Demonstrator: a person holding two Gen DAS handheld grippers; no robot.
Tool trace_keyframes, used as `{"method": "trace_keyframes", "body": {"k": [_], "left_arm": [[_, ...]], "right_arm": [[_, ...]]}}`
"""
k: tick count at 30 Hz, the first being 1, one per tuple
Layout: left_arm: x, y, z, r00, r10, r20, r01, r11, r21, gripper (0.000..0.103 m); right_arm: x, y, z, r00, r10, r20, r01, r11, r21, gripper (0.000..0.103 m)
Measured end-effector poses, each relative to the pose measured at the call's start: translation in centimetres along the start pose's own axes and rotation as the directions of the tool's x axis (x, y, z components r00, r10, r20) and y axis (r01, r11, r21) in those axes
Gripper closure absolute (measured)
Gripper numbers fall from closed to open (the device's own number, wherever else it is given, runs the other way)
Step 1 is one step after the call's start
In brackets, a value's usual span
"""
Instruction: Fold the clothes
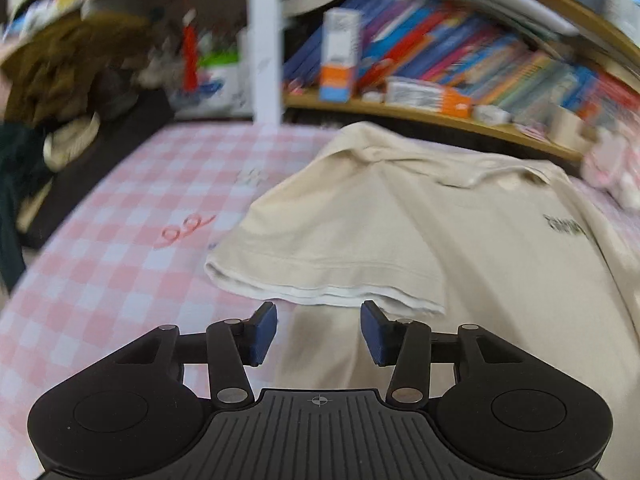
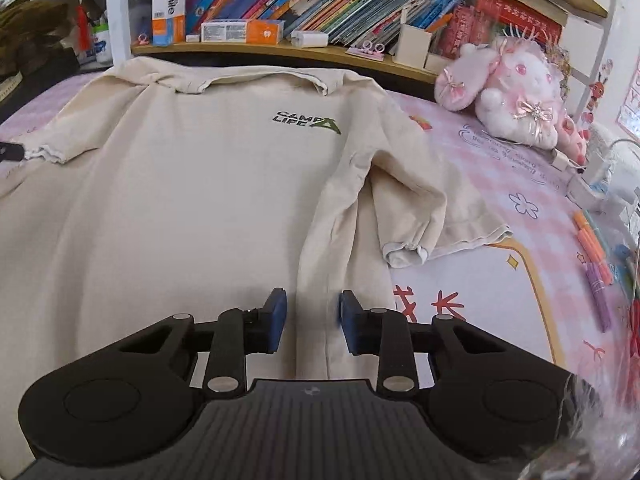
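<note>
A cream short-sleeved shirt [image 2: 180,200] with a green chest logo lies spread face up on a pink checked bed sheet [image 1: 100,240]. In the left wrist view my left gripper [image 1: 319,330] hovers just short of the hem of the shirt's sleeve [image 1: 320,264]. Its blue pads [image 1: 264,334] stand apart, with only flat cloth under the gap. In the right wrist view my right gripper [image 2: 313,320] sits low over the shirt's side edge, below the other sleeve [image 2: 420,208]. A raised fold of cloth runs between its pads [image 2: 276,320], and a narrow gap shows on each side.
A bookshelf [image 2: 280,46] with books and boxes runs along the far side of the bed. A pink plush toy [image 2: 516,96] sits at the far right, with pens [image 2: 592,248] along the right edge. A white post [image 1: 264,40] and piled dark clothes [image 1: 60,80] stand at the far left.
</note>
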State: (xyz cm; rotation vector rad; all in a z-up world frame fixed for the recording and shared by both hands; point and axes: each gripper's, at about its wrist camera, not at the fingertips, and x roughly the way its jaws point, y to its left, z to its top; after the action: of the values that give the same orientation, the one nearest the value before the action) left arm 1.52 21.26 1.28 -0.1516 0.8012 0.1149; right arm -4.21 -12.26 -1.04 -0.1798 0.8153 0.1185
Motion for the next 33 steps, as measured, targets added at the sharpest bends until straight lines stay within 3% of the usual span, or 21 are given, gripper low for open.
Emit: {"method": "trace_keyframes", "body": {"k": [3, 7, 10, 16, 17, 18, 19, 22, 25, 28, 33], "left_arm": [[0.6, 1.9, 0.5, 0.999, -0.026, -0.021, 0.022, 0.987, -0.158, 0.056], [2.3, 4.7, 1.1, 0.998, -0.017, -0.053, -0.002, 0.943, -0.332, 0.057], [3.1, 5.7, 1.8, 0.999, 0.005, -0.054, -0.026, 0.915, -0.402, 0.056], [4.9, 5.4, 3.4, 0.996, 0.077, -0.046, -0.089, 0.926, -0.368, 0.062], [5.3, 5.5, 3.8, 0.995, 0.089, -0.047, -0.1, 0.927, -0.361, 0.075], [5.7, 5.8, 4.1, 0.994, 0.093, -0.053, -0.106, 0.928, -0.357, 0.095], [6.2, 6.2, 4.5, 0.994, 0.086, -0.062, -0.102, 0.927, -0.36, 0.101], [6.5, 7.7, 6.6, 0.997, 0.058, -0.041, -0.068, 0.939, -0.336, 0.103], [6.3, 9.3, 10.4, 0.992, 0.125, 0.022, -0.115, 0.957, -0.267, 0.103], [7.0, 10.8, 14.7, 0.976, 0.208, 0.065, -0.191, 0.96, -0.207, 0.103], [8.8, 13.0, 19.9, 0.943, 0.324, 0.079, -0.308, 0.936, -0.17, 0.103]], "right_arm": [[0.1, 0.0, 0.2, 1.0, 0.007, -0.009, -0.007, 1.0, -0.023, 0.076], [0.1, -0.8, 0.4, 0.999, 0.035, -0.023, -0.034, 0.999, 0.023, 0.076], [0.1, -1.0, 0.6, 0.998, 0.054, -0.037, -0.053, 0.998, 0.024, 0.077], [0.2, -1.1, 1.0, 0.996, 0.07, -0.062, -0.069, 0.997, 0.023, 0.078], [0.2, -1.1, 1.0, 0.995, 0.072, -0.066, -0.071, 0.997, 0.022, 0.078], [0.3, -1.1, 1.1, 0.995, 0.074, -0.07, -0.073, 0.997, 0.02, 0.078], [0.3, -1.1, 1.2, 0.994, 0.075, -0.075, -0.074, 0.997, 0.017, 0.078], [0.4, -1.0, 1.3, 0.993, 0.077, -0.085, -0.077, 0.997, 0.011, 0.078], [0.5, -1.1, 1.5, 0.993, 0.078, -0.093, -0.077, 0.997, 0.018, 0.079], [0.8, -0.8, 2.0, 0.991, 0.083, -0.109, -0.081, 0.996, 0.028, 0.079], [1.9, 0.2, 3.2, 0.988, 0.094, -0.125, -0.092, 0.996, 0.017, 0.078]]}}
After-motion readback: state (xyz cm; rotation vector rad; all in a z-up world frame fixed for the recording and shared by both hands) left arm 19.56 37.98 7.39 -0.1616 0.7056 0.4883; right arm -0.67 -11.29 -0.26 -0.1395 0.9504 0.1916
